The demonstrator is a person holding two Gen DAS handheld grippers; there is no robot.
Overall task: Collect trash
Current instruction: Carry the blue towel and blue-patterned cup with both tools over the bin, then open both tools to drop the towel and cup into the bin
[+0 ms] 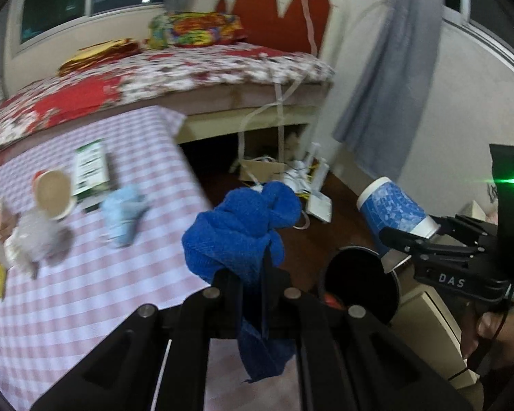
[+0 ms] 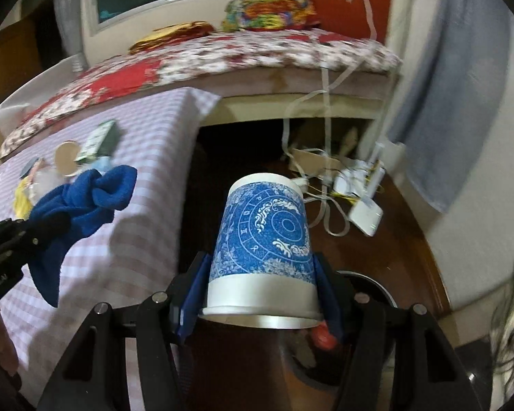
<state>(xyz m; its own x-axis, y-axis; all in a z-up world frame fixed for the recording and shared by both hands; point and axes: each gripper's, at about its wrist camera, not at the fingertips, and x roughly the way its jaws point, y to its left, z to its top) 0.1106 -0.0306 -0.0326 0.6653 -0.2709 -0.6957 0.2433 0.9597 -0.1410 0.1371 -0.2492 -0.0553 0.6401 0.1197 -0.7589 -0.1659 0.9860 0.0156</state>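
Left gripper clenched on a crumpled blue fleece cloth, held just past the edge of the pink-and-white checked tablecloth. Right gripper grasps a blue-patterned white paper cup by its sides, rim toward the camera (base pointing away). Below both: round black bin on the dark wooden floor. Still on the cloth: a tan-lined paper cup, a light blue crumpled wad, a green-and-white carton.
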